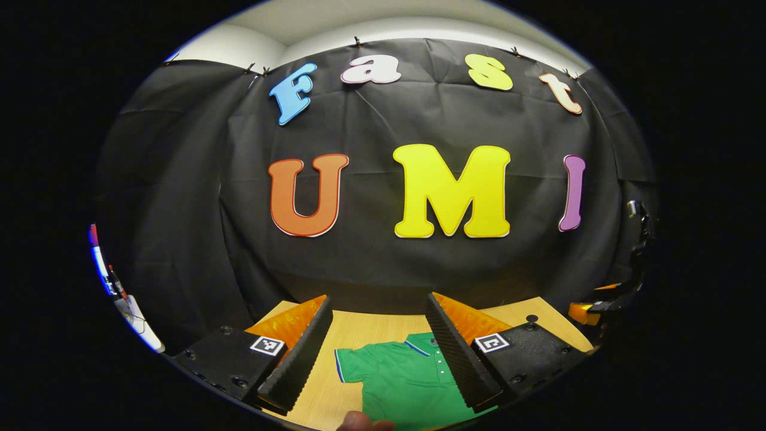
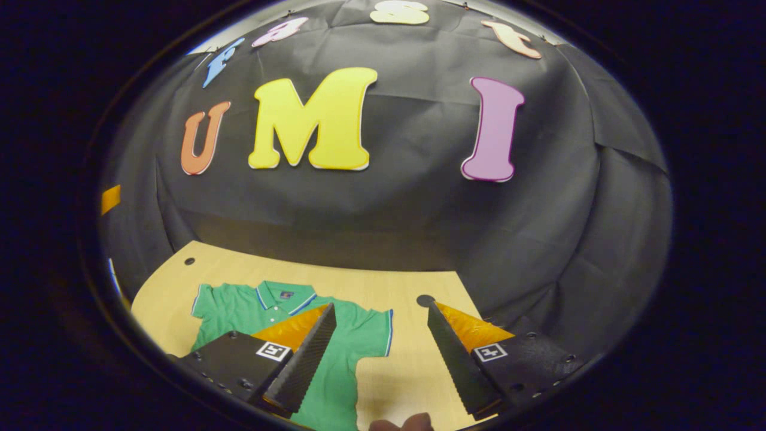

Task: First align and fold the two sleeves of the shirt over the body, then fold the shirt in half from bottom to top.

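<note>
Left gripper [image 1: 379, 353] is hovering above the wooden table [image 1: 359, 335], fingers spread wide, pinching nothing; the green shirt [image 1: 407, 383] is lying flat on the table below, one short sleeve [image 1: 353, 365] showing between the fingers. Right gripper [image 2: 381, 353] is also hanging spread apart and empty, over bare tabletop just beside the shirt's other sleeve [image 2: 374, 329]. Collar is pointing toward the booth's back wall, both sleeves lying spread out unfolded.
</note>
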`<state>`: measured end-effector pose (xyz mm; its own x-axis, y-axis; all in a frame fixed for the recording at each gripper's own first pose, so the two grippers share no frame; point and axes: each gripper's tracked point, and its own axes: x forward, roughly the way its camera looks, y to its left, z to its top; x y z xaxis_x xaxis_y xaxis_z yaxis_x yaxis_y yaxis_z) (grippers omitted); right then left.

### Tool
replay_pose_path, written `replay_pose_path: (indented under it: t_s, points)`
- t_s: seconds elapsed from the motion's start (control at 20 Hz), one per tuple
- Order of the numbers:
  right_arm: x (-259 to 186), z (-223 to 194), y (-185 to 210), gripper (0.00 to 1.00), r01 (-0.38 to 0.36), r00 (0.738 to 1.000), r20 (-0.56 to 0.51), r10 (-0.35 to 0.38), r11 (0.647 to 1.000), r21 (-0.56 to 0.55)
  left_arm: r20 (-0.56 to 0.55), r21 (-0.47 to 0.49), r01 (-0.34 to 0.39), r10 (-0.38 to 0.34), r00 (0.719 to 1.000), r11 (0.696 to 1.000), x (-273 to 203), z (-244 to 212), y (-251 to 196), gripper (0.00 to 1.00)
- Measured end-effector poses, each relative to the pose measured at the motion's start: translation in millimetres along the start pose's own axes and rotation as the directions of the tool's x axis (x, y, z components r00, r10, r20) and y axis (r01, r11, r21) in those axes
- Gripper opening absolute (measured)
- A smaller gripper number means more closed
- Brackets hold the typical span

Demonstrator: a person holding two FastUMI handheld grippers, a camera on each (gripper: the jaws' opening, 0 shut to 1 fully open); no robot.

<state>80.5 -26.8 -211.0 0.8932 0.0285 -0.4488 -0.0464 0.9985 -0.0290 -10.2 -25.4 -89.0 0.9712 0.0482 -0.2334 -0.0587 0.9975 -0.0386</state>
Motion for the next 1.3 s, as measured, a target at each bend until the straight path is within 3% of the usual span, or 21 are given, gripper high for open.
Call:
replay_pose_path:
  t_s: [0.2, 0.5, 0.9, 0.95, 1.0, 1.15, 1.3]
  points:
    - [60.2, -36.5, -6.8, 0.95, -0.006, 0.994, -0.106, 0.01, 0.999, 0.038, -0.002, 0.018, 0.006, -0.006, 1.0, 1.0, 0.1, -5.2, -8.2, 0.99]
    - [159.4, -111.6, -15.3, 0.95, 0.009, 0.961, -0.275, 0.024, 0.993, 0.115, -0.033, 0.043, -0.021, 0.022, 0.999, 0.999, 6.4, -16.7, -12.1, 0.99]
    - [228.7, -154.5, -21.3, 0.94, 0.026, 0.939, -0.343, -0.009, 0.999, 0.046, -0.074, 0.077, -0.098, 0.103, 0.992, 0.992, 2.6, -33.0, 7.5, 0.99]
    - [231.5, -156.7, -20.6, 0.91, 0.024, 0.936, -0.352, -0.008, 0.999, 0.04, -0.078, 0.077, -0.104, 0.11, 0.991, 0.992, 2.4, -34.9, 9.1, 1.0]
    - [233.2, -158.9, -19.1, 0.79, 0.019, 0.932, -0.363, -0.003, 0.999, 0.04, -0.082, 0.075, -0.109, 0.115, 0.99, 0.991, 3.9, -36.3, 10.0, 1.0]
    - [234.2, -159.0, -8.2, 0.57, 0.0, 0.927, -0.375, 0.022, 0.998, 0.059, -0.085, 0.076, -0.119, 0.126, 0.988, 0.99, 4.6, -36.9, 11.5, 1.0]
    - [235.1, -158.0, -3.8, 0.22, -0.001, 0.923, -0.385, 0.014, 0.999, 0.033, -0.081, 0.085, -0.123, 0.13, 0.988, 0.989, 5.1, -34.2, 14.6, 0.99]
